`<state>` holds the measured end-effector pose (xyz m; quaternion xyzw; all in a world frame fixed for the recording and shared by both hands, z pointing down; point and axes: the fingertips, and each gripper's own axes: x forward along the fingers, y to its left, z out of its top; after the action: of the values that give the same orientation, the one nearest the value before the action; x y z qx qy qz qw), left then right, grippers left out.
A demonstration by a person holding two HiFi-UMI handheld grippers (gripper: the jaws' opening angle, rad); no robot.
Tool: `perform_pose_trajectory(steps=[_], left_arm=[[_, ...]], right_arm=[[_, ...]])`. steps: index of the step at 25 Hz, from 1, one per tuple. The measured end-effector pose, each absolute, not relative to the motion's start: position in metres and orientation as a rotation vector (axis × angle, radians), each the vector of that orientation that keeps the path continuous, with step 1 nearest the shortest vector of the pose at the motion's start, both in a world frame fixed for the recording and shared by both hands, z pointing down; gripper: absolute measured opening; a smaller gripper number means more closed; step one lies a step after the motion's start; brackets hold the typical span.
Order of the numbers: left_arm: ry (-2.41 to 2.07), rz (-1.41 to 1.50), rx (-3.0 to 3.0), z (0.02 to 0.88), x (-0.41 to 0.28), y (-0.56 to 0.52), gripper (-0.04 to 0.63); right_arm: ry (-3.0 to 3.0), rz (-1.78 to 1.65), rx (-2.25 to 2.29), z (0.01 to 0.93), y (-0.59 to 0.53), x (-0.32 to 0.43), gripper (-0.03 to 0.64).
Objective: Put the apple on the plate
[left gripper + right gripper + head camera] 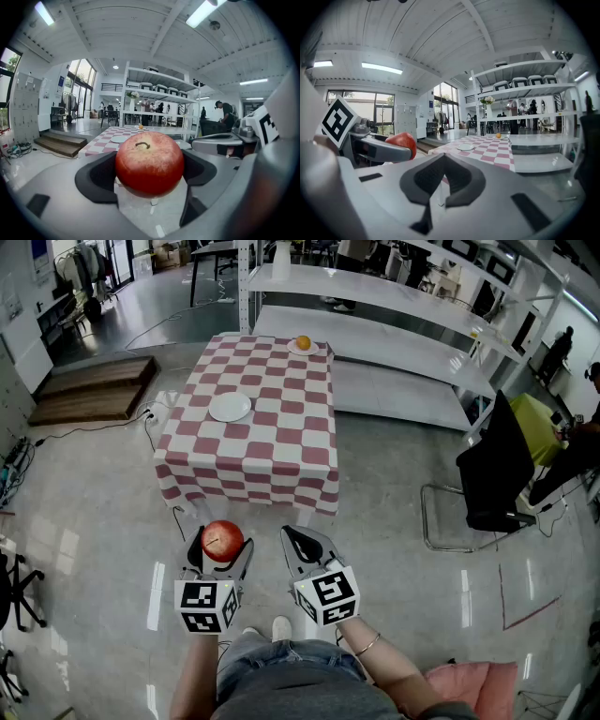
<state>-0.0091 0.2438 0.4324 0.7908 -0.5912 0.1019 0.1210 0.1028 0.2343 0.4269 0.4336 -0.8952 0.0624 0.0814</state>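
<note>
A red apple [223, 540] sits between the jaws of my left gripper [221, 547], which is shut on it; in the left gripper view the apple [149, 163] fills the middle, stem up, pressed by both dark pads. My right gripper [302, 547] is beside it, shut and holding nothing, its jaws meeting in the right gripper view [442, 185], where the apple [404, 142] shows at the left. Both grippers hover over the floor, well short of the table. An empty white plate [230, 407] lies on the checked tablecloth [272, 427]; it appears far off as the plate [119, 139] and the plate [465, 147].
A second small plate bearing an orange [303, 343] is at the table's far right corner. White shelving [394, 324] stands behind the table. A black chair [487, 479] is on the right, a wooden platform [94, 390] on the left, cables on the floor.
</note>
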Motion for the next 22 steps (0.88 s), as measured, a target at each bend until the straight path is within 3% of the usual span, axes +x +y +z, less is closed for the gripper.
perform_pose_trajectory(steps=[22], left_arm=[[-1.743,0.301,2.275,0.442,-0.003,0.243,0.416]], right_arm=[[-2.673,0.300,1.328,0.438,0.231,0.125,0.011]])
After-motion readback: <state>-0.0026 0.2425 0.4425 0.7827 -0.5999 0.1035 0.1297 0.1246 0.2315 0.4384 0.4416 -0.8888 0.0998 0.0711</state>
